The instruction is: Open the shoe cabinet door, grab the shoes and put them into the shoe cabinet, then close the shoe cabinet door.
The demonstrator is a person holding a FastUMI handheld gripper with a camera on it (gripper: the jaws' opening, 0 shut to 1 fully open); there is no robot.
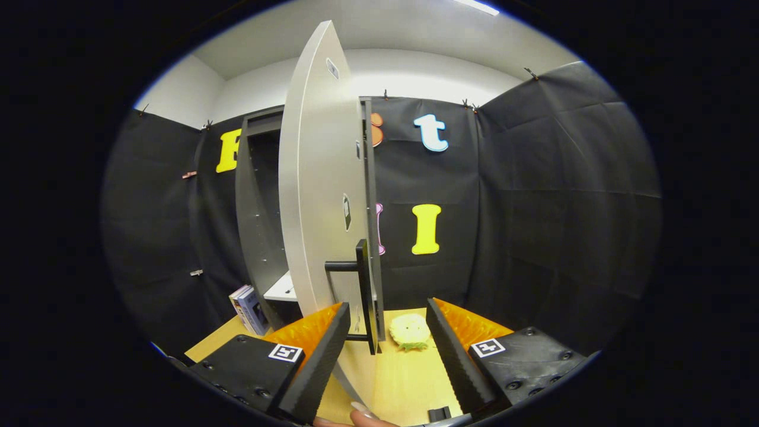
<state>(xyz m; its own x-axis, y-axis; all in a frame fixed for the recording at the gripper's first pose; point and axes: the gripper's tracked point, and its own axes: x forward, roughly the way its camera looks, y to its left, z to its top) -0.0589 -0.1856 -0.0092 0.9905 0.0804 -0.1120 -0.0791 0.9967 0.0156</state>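
We keep the claw (pixel 385 350) with fingers apart, holding nothing. The cabinet door (pixel 320 196) stands open edge-on ahead; its upright handle (pixel 364 290) lies between the fingers, nearer our left one.

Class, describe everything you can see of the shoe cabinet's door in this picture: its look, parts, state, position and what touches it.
The door is a tall, smooth, pale grey panel, seemingly laminated board, swung open and seen nearly edge-on. A dark bar handle stands off it low down on two short posts. Small fittings dot its face. Behind it is the dark cabinet with an open interior. The gripper is open; the door's lower edge and handle lie between its fingers, nearer one finger, though contact is unclear.
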